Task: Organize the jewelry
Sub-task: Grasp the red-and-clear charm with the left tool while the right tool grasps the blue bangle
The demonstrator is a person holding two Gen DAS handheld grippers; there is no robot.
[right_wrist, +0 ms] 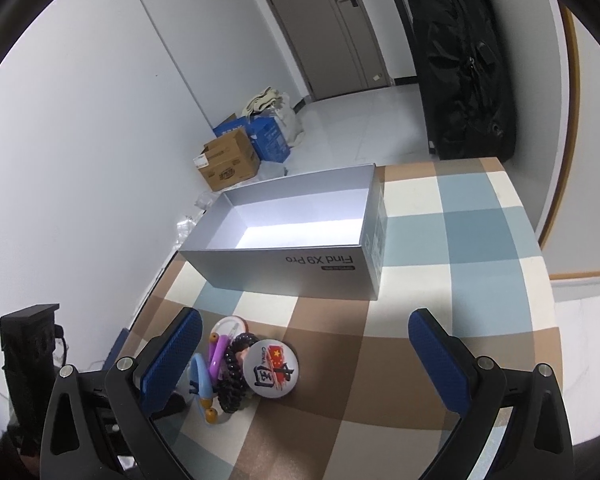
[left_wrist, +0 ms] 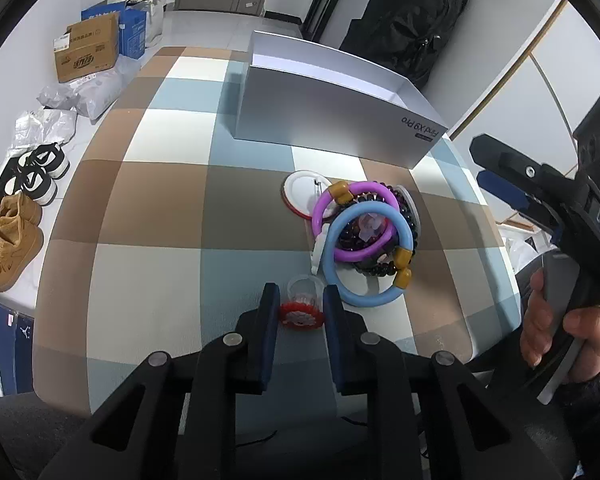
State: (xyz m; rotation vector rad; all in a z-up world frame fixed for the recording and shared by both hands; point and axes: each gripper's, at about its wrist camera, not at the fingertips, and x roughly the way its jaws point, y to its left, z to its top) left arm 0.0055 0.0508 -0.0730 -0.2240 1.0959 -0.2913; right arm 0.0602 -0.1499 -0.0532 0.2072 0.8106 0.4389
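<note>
Sorting: barely begun; grey box [right_wrist: 300, 268] on the counter [left_wrist: 148, 280] shows nothing inside
Jewelry: bangles [left_wrist: 364, 236] and badges heaped just before the box
Left fingers [left_wrist: 300, 312]: apart, flanking a red-based trinket [left_wrist: 302, 304]; grip uncertain
Right fingers [right_wrist: 306, 354]: spread wide, empty

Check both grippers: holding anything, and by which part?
Left gripper pinches the red beaded piece by its opposite sides, between the fingertips. Right gripper is open, holding nothing.
</note>
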